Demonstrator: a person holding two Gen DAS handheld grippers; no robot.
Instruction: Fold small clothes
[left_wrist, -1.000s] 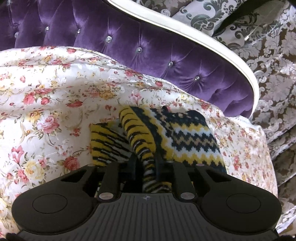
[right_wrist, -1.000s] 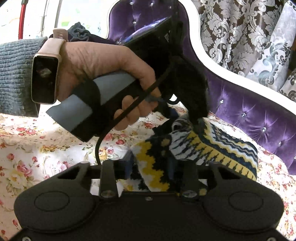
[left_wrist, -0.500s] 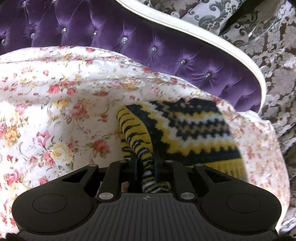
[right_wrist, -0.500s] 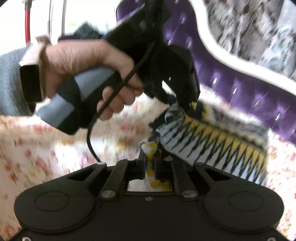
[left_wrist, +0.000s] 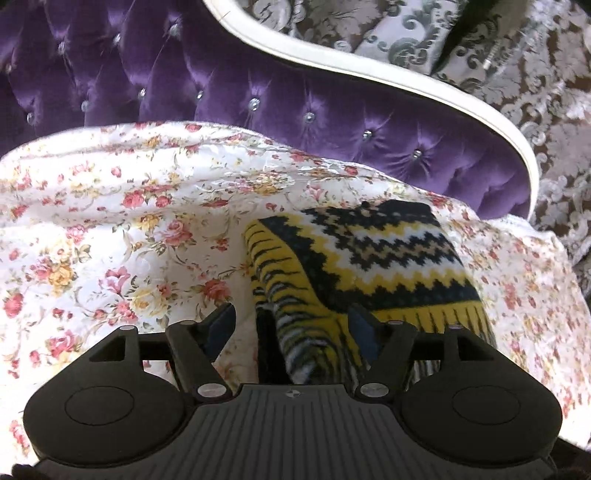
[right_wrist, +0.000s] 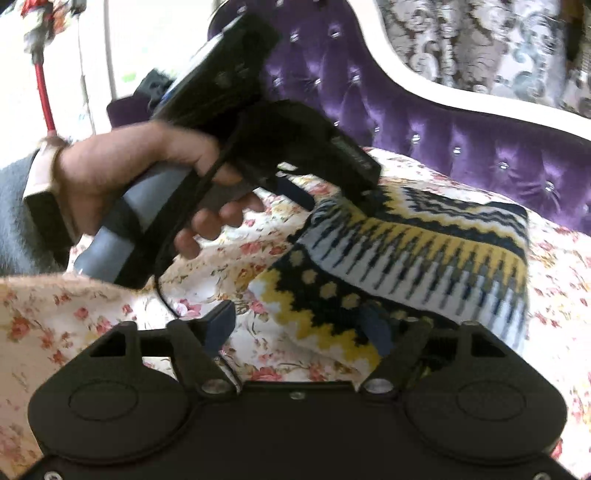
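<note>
A small knitted garment (left_wrist: 373, 258) in yellow, navy and white zigzag lies folded on the floral bed cover (left_wrist: 110, 240). My left gripper (left_wrist: 291, 325) is open; the garment's striped edge lies loose between its spread fingers. In the right wrist view the garment (right_wrist: 413, 251) lies flat. My right gripper (right_wrist: 295, 325) is open over its near yellow corner. The left gripper (right_wrist: 325, 195), held in a hand, hovers at the garment's far left edge.
A purple tufted headboard (left_wrist: 258, 96) with a white rim runs behind the bed. Grey damask curtains (left_wrist: 535, 74) hang beyond it. The person's hand and a wrist watch (right_wrist: 40, 177) are at the left of the right wrist view.
Both grippers were shut on the garment's edges and have opened. The garment has dropped folded onto the bed cover.
</note>
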